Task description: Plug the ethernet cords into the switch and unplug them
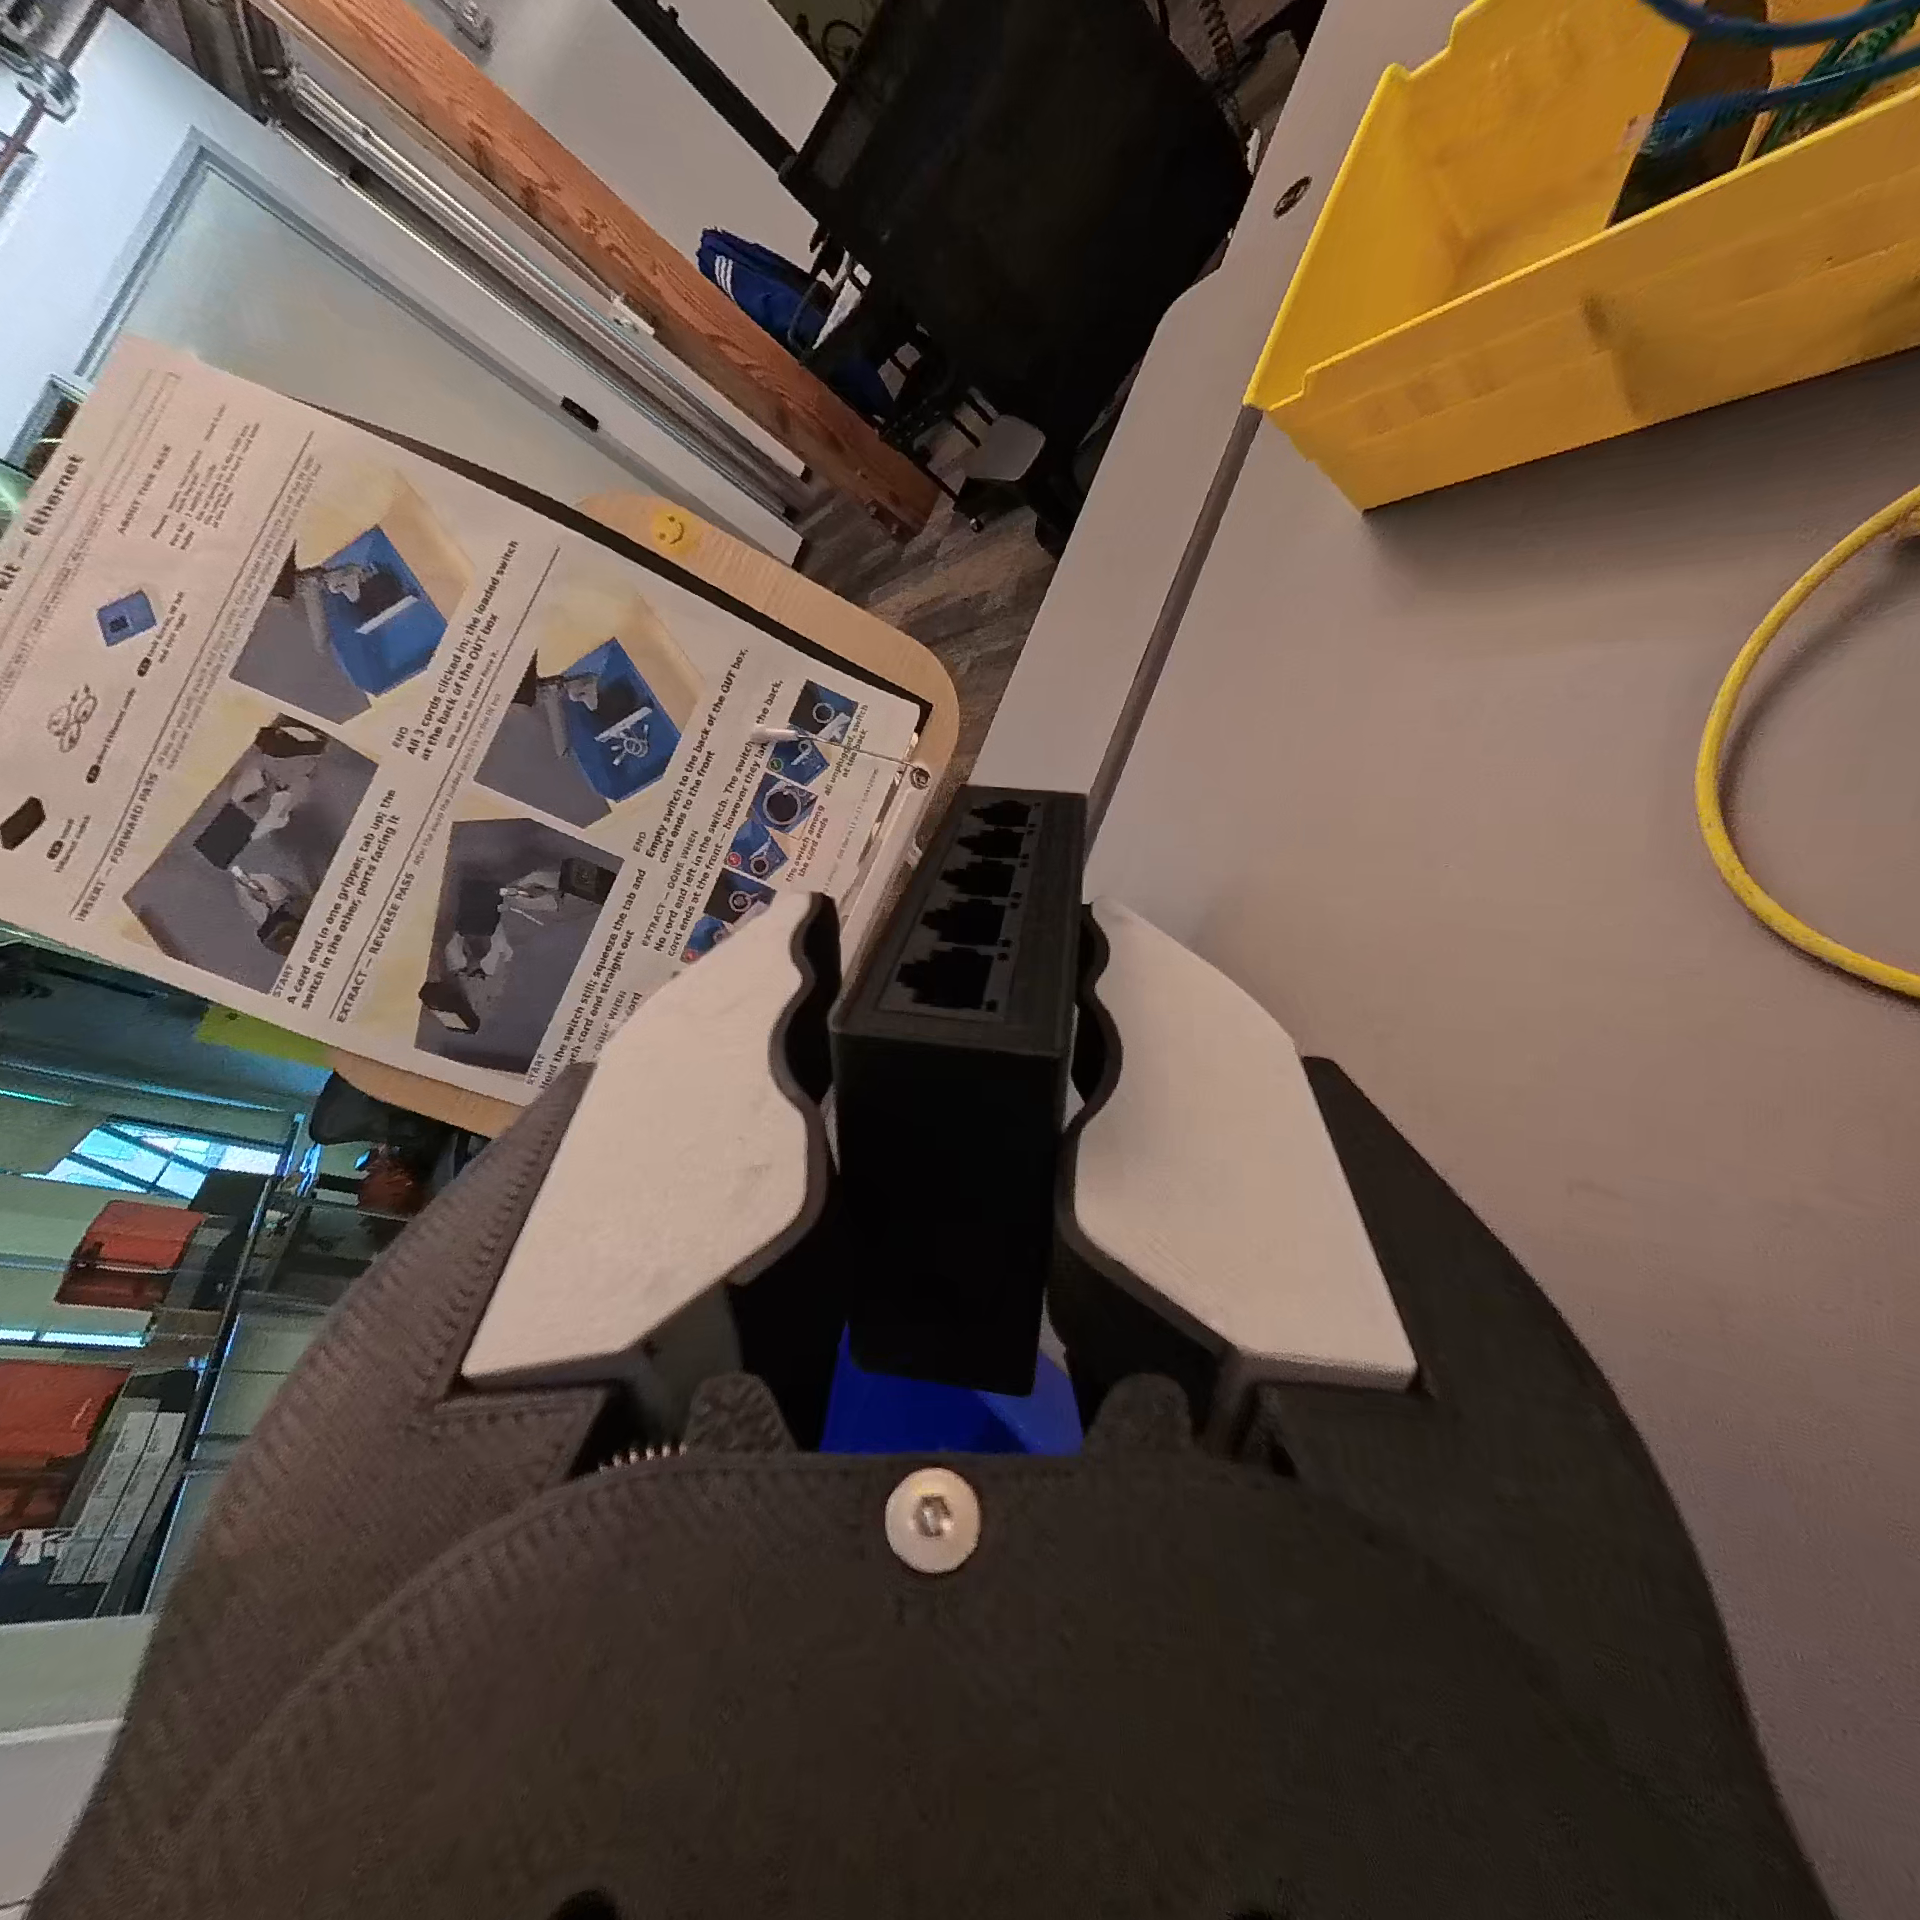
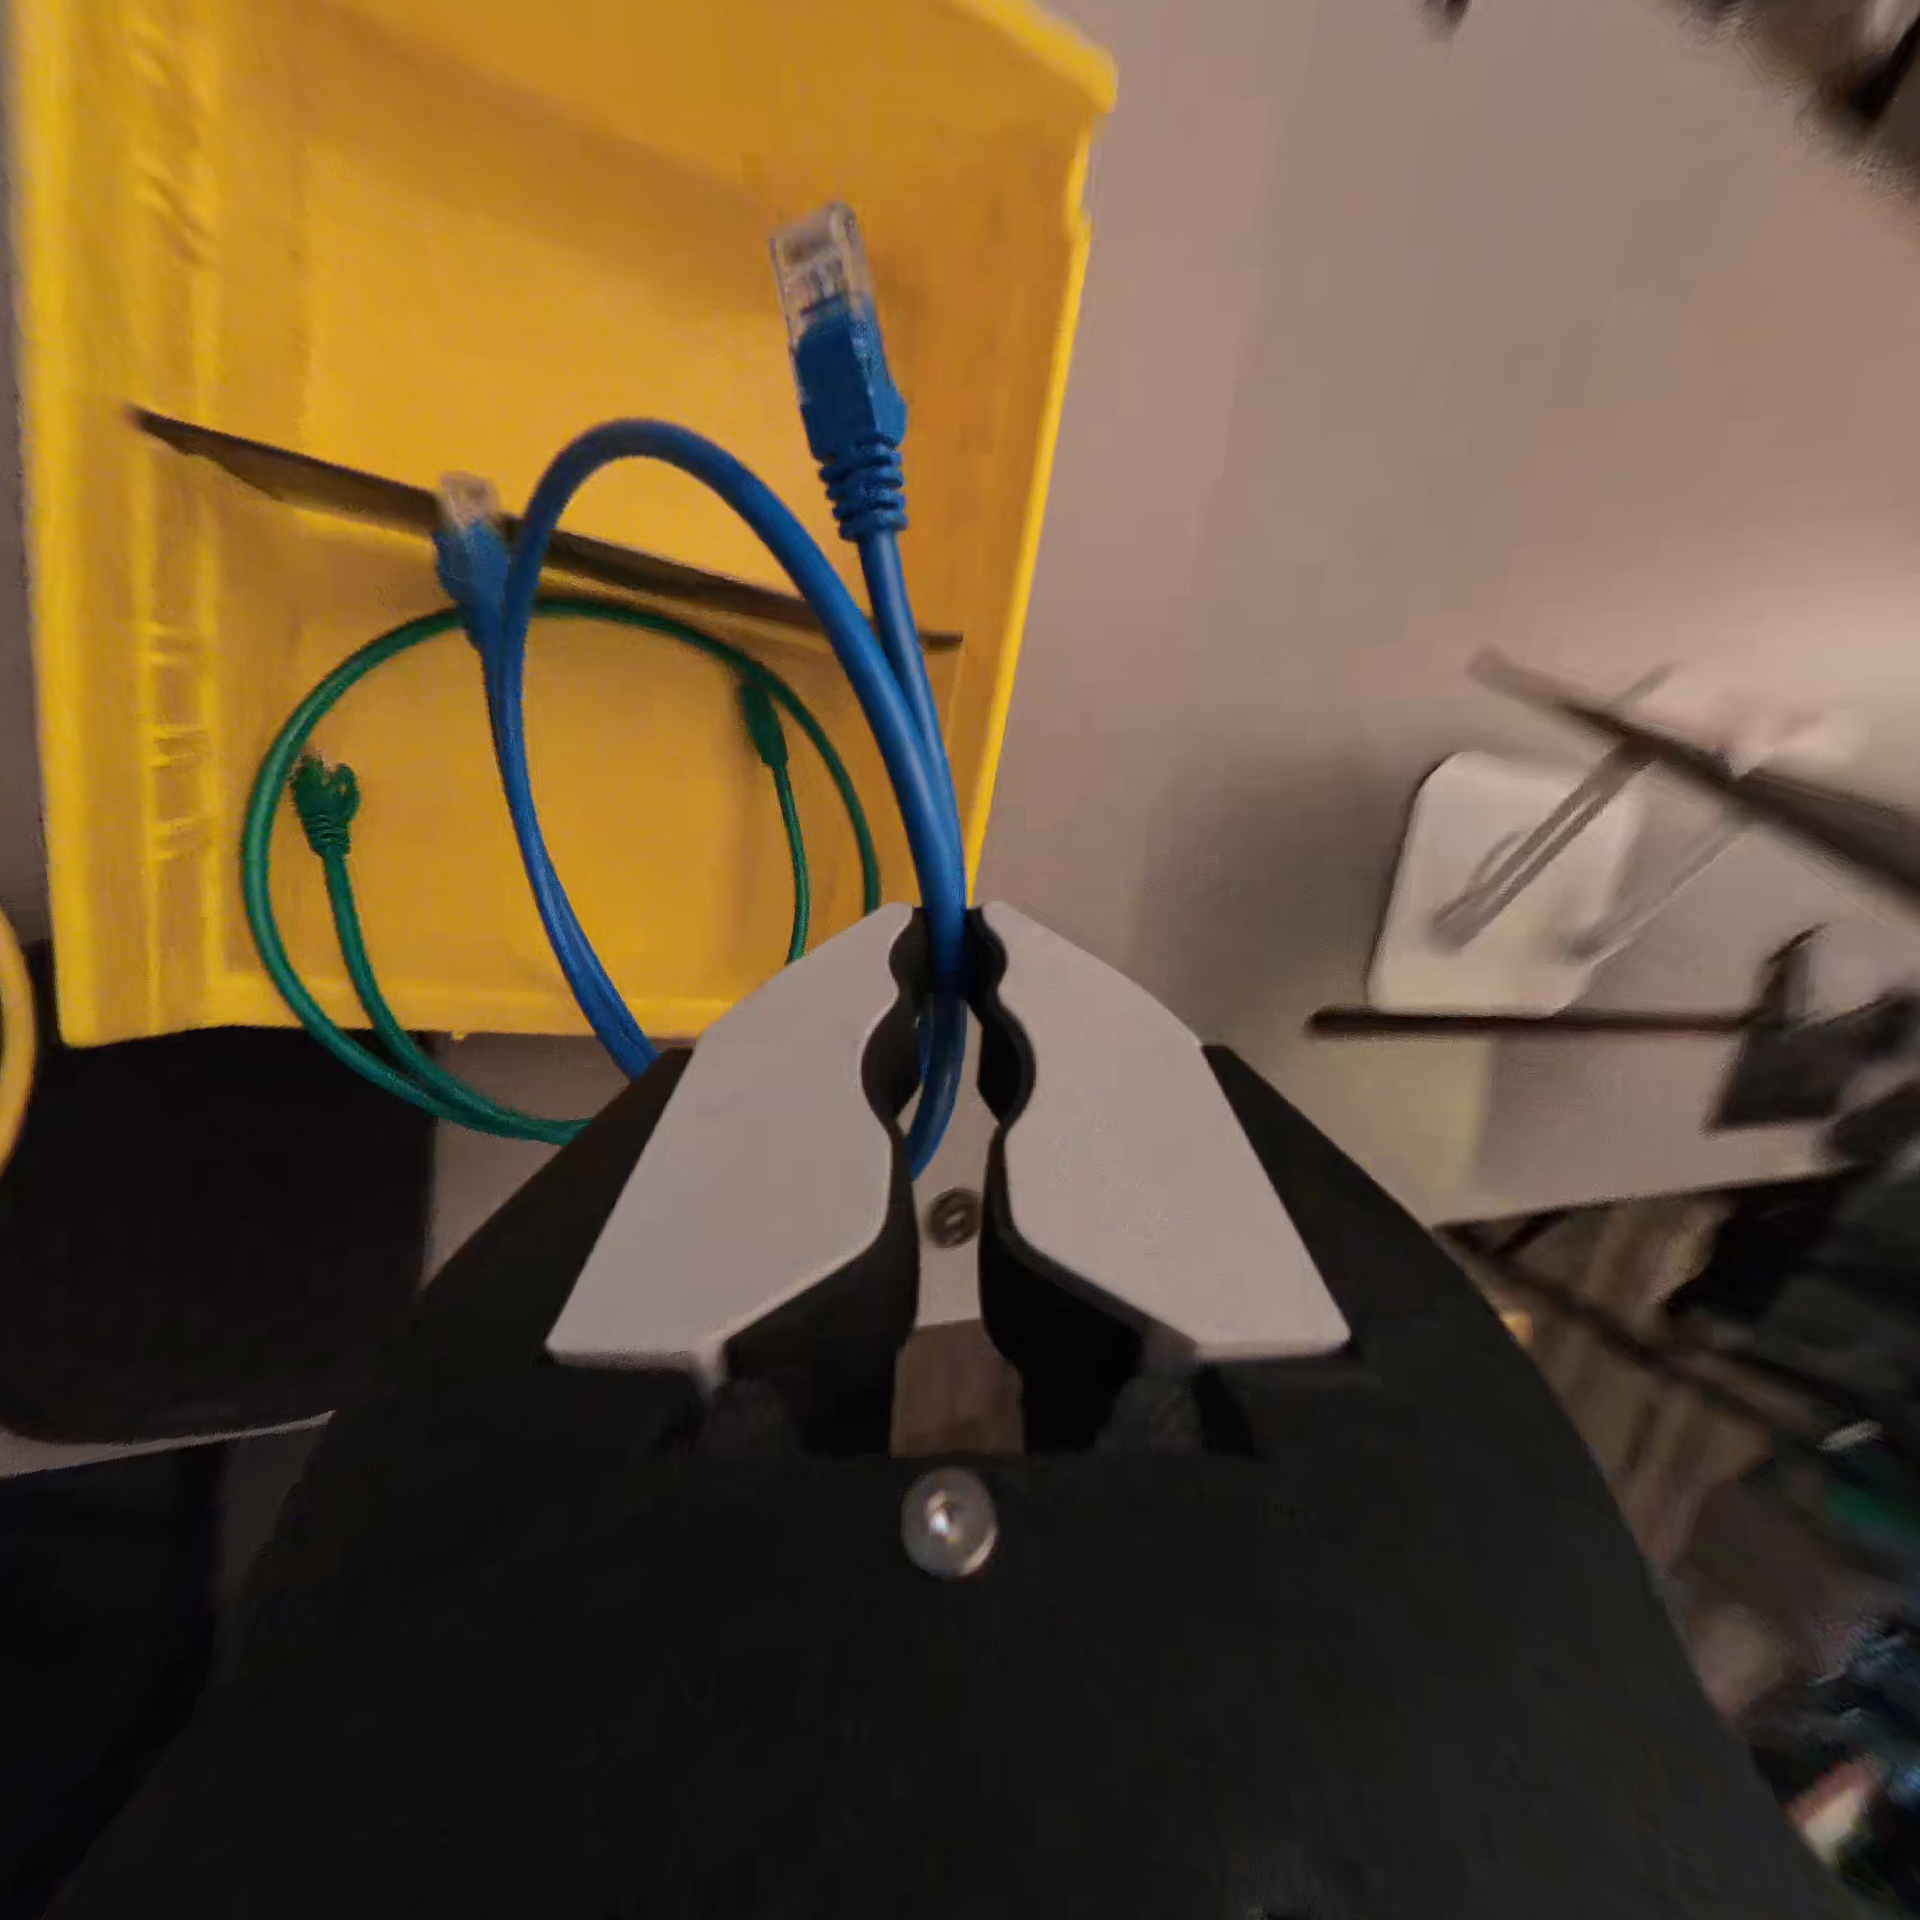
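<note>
My left gripper is shut on the black switch and holds it above the grey table, its row of empty ports facing up and away. My right gripper is shut on the blue ethernet cord; the cord's clear plug sticks up past the fingertips and its other end hangs in a loop to the left. A green cord lies in the yellow bin. A yellow cord lies on the table in the left wrist view.
The yellow bin also shows in the left wrist view at the table's far right, with a blue cord above it. A printed instruction sheet on a wooden board stands left of the table edge. The right wrist view is blurred on its right side. My hands' fingertips stand some 50 cm from each other.
</note>
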The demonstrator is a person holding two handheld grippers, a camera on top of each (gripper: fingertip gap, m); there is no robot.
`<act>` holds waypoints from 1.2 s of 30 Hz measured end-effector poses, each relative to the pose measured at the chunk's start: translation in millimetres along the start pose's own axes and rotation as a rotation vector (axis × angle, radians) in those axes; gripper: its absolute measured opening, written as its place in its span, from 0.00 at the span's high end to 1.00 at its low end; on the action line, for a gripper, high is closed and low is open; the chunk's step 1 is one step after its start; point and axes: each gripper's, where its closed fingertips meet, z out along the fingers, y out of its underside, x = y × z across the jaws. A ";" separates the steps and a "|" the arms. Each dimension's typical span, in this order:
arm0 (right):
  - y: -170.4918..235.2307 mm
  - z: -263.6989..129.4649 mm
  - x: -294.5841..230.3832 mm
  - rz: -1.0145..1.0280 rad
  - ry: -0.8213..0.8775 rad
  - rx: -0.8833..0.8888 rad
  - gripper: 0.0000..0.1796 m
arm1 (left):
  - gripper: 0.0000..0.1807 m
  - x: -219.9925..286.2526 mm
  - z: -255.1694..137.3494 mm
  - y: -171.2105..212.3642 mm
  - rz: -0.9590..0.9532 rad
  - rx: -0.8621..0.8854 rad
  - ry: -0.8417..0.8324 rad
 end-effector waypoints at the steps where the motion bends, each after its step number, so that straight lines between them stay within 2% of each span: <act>1: 13.7 11.3 -4.7 0.073 -0.071 -0.068 0.96 | 0.77 1.1 2.0 1.1 0.003 -0.008 0.002; 5: 37.6 22.7 -22.3 0.285 -0.299 -0.220 0.96 | 0.77 6.1 10.0 5.4 0.017 -0.040 0.014; 7: 51.6 21.5 -33.0 0.306 -0.373 -0.324 0.96 | 0.77 8.5 13.0 6.2 0.023 -0.050 0.020; 12: 71.0 47.6 -39.7 0.271 -0.346 -0.468 0.96 | 0.76 14.0 17.2 5.6 0.035 -0.058 0.034; 15: 73.6 71.8 -44.3 0.163 -0.308 -0.507 0.95 | 0.76 17.6 17.8 5.1 0.046 -0.064 0.043; 20: 49.8 95.1 -30.7 -0.053 -0.118 -0.386 0.85 | 0.77 17.0 16.9 5.2 0.041 -0.060 0.045; 21: 40.8 92.5 -23.7 -0.087 -0.065 -0.338 0.81 | 0.77 16.2 17.0 5.9 0.039 -0.060 0.044; 24: 12.7 62.8 -21.6 -0.153 0.008 -0.160 0.80 | 0.76 14.3 17.0 8.7 0.034 -0.067 0.043; 26: -11.9 28.9 -62.0 -0.241 -0.090 0.074 0.80 | 0.76 12.6 16.0 9.5 0.032 -0.067 0.039; 28: -17.6 -16.9 -138.8 -0.407 -0.286 0.353 0.80 | 0.77 10.6 14.3 9.3 0.026 -0.061 0.036; 31: 28.2 -63.6 -255.3 -0.753 -0.466 0.636 0.78 | 0.77 9.1 12.9 8.8 0.019 -0.052 0.036; 33: 74.4 -57.6 -312.5 -0.958 -0.511 0.635 0.77 | 0.76 9.4 13.1 9.2 0.017 -0.053 0.038; 36: 123.8 -22.0 -358.8 -1.101 -0.558 0.473 0.73 | 0.76 11.4 14.7 10.2 0.022 -0.062 0.043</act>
